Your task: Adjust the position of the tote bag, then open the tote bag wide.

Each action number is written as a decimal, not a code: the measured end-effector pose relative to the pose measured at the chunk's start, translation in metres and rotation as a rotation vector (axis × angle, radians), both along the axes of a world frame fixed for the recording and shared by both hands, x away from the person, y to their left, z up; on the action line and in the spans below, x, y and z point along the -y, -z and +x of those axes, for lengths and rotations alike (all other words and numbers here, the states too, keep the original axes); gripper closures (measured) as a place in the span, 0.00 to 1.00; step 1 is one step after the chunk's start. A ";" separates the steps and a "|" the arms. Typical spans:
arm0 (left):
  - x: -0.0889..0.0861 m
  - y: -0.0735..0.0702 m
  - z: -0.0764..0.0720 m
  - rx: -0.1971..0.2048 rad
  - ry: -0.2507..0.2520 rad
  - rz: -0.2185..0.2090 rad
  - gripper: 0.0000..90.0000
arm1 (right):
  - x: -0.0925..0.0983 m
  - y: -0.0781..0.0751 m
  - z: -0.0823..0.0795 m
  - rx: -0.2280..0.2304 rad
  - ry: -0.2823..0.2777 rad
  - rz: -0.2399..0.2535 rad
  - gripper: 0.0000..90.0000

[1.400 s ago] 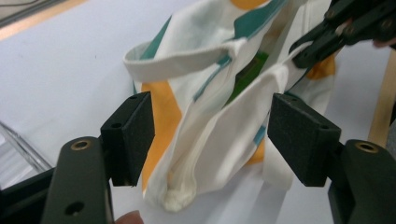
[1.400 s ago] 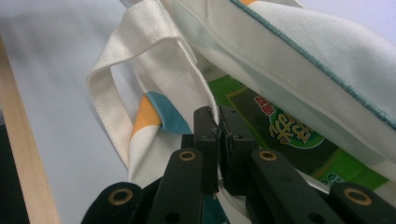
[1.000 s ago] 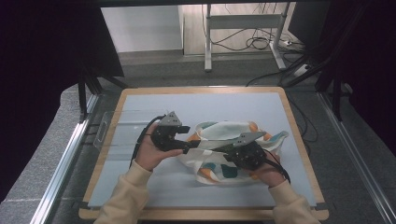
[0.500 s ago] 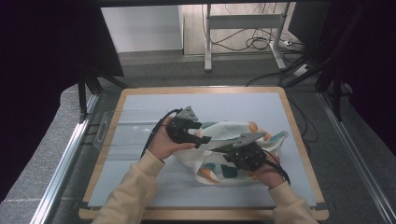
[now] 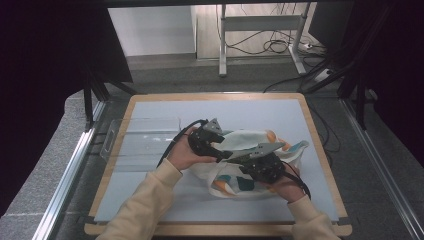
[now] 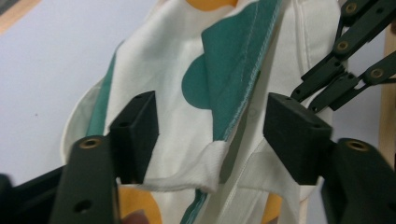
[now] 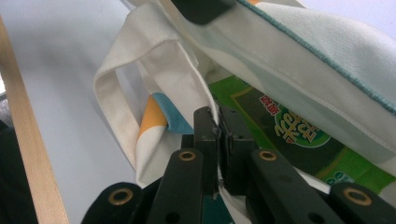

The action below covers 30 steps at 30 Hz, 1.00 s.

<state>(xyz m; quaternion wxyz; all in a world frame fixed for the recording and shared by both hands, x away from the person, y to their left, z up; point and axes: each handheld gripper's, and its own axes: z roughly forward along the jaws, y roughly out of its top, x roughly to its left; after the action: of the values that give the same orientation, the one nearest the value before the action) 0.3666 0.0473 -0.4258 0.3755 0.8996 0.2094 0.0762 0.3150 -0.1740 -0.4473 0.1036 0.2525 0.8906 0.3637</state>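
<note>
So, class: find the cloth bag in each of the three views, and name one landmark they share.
High view: bag right of centre on the mat, between both grippers.
Left gripper view: bag centre, between the open jaws.
Right gripper view: bag upper right, rim pinched by the jaws.
Shared landmark: the pale blue mat.

Even overhead light keeps the table (image 5: 150,200) bright and nearly shadowless in the high view while the surroundings fall into deep black, and both gripper views are sharp farther off but soft on the nearest black jaw parts.
</note>
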 end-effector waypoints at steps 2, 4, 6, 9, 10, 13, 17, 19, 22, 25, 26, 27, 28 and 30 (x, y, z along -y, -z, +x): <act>0.002 0.003 0.001 0.006 0.012 0.031 0.53 | 0.000 -0.001 -0.001 0.001 0.001 0.000 0.95; 0.004 0.006 0.003 0.009 0.001 0.059 0.59 | 0.000 -0.001 -0.001 0.002 0.001 -0.001 0.95; 0.006 0.007 0.004 0.002 -0.001 0.060 0.71 | -0.001 -0.001 -0.002 0.001 0.003 -0.002 0.95; 0.006 0.008 0.004 -0.002 0.004 0.059 0.84 | -0.001 0.000 -0.002 0.003 0.001 -0.003 0.95; 0.005 0.008 0.004 -0.002 0.001 0.060 0.84 | -0.001 0.000 -0.002 0.003 0.001 -0.003 0.95; 0.004 0.007 0.007 -0.015 0.000 0.056 0.91 | -0.001 -0.001 -0.002 0.009 -0.002 -0.004 0.95; 0.005 0.006 0.007 -0.014 -0.003 0.061 0.92 | -0.001 -0.001 -0.005 0.009 -0.003 -0.007 0.95; 0.005 0.004 0.008 -0.016 -0.013 0.058 0.92 | 0.000 -0.001 -0.006 0.009 -0.002 -0.007 0.95; 0.005 0.000 0.009 -0.005 -0.018 0.060 0.92 | 0.001 -0.002 -0.008 0.011 -0.005 -0.003 0.95; 0.005 -0.003 0.011 0.003 -0.019 0.070 0.92 | 0.002 -0.003 -0.009 0.011 -0.006 0.004 0.95; 0.005 -0.004 0.012 0.003 -0.025 0.066 0.92 | 0.002 -0.003 -0.008 0.009 -0.006 0.005 0.95; 0.005 -0.004 0.013 0.004 -0.025 0.071 0.92 | 0.002 -0.003 -0.008 0.011 -0.008 0.007 0.95; 0.005 -0.004 0.014 0.004 -0.030 0.067 0.92 | 0.003 -0.003 -0.008 0.009 -0.008 0.008 0.95; 0.004 -0.005 0.017 0.000 -0.035 0.068 0.92 | 0.003 -0.003 -0.008 0.007 -0.008 0.010 0.95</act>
<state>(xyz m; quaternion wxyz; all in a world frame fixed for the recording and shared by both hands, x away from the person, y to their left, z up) 0.3837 0.0431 -0.4211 0.3435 0.9080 0.2223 0.0899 0.3070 -0.1770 -0.4443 0.1041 0.2482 0.8893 0.3697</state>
